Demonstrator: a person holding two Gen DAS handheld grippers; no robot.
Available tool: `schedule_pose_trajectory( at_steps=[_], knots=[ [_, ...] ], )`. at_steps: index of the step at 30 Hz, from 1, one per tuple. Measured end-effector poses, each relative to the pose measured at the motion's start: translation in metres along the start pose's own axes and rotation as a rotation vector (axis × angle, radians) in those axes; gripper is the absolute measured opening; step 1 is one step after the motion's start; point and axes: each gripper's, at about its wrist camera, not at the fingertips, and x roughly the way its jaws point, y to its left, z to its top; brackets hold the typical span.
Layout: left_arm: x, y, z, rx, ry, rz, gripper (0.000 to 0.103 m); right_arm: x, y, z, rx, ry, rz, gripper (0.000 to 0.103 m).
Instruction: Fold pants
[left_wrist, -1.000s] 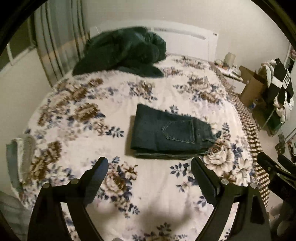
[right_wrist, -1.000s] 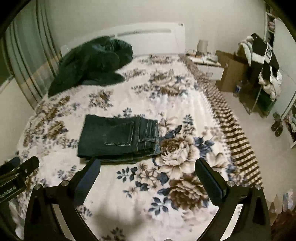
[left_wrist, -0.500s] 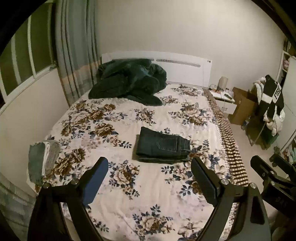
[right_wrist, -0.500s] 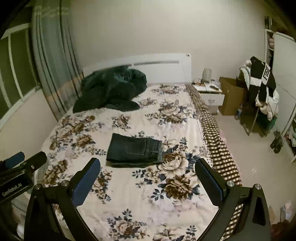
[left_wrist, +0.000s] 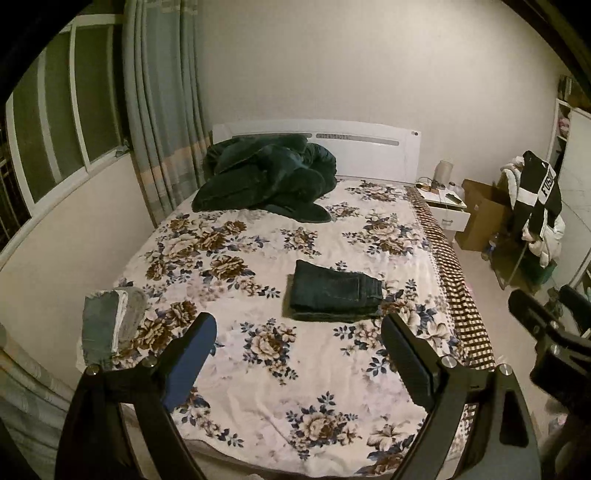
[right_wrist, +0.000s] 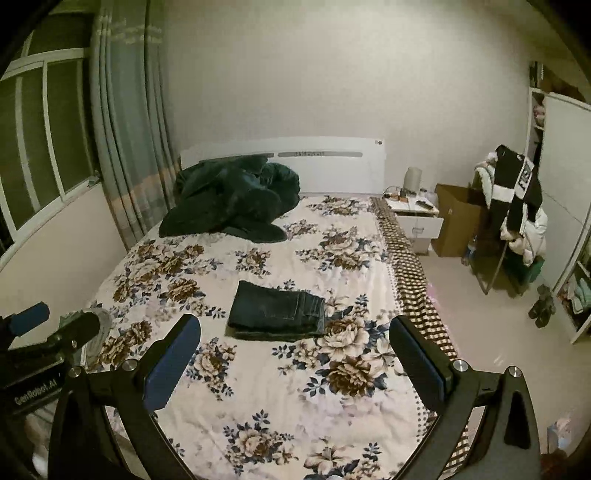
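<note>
The folded jeans (left_wrist: 334, 295) lie flat on the floral bedspread (left_wrist: 258, 347), roughly mid-bed and slightly toward the checked right edge. Both tongs are held well apart from the bundle, above the foot of the bed. The left gripper (left_wrist: 299, 354) is spread wide with nothing between its fingers, and the right gripper (right_wrist: 295, 354) is likewise wide open and empty.

From each gripper the jeans lie straight ahead. In the left wrist view they sit a little right of the centre line; in the right wrist view, a little left of it (right_wrist: 277, 312). The bundle therefore lies about midway between the 2 hands, and neither can be judged nearer. Its long axis runs across the bed, from left to right, with the waistband end toward the right.

The jeans are dark denim, stiff-looking, stacked in several layers into a compact rectangle with pale seam stitching visible. The fold is judged complete, so little appears left to do.

A rumpled dark green quilt (left_wrist: 266, 181) is heaped by the white headboard (left_wrist: 369, 151). A small stack of folded grey cloths (left_wrist: 110, 321) rests at the near left corner.
</note>
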Motion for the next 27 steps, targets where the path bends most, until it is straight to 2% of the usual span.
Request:
schedule_pose_trajectory(
  at_steps=[1,3,4,12,27],
  knots=[
    [-0.003,0.002,-0.002,0.004,0.000,0.003,0.091,-0.005,0.002,0.000,0.000,-0.001,-0.002,0.103],
    [-0.006,0.003,-0.003,0.011,-0.004,0.005,0.101,-0.015,0.004,-0.001,0.008,-0.008,-0.006,0.103],
    [-0.008,0.005,-0.004,0.010,-0.013,0.007,0.102,-0.018,0.005,-0.001,0.008,-0.009,-0.008,0.103],
    [-0.014,0.008,-0.005,0.005,-0.029,0.002,0.102,-0.028,0.011,-0.004,0.004,0.001,-0.025,0.103],
    [-0.018,0.011,-0.004,-0.004,-0.023,0.014,0.102,-0.021,0.013,-0.010,0.008,0.027,-0.001,0.103]
  ],
)
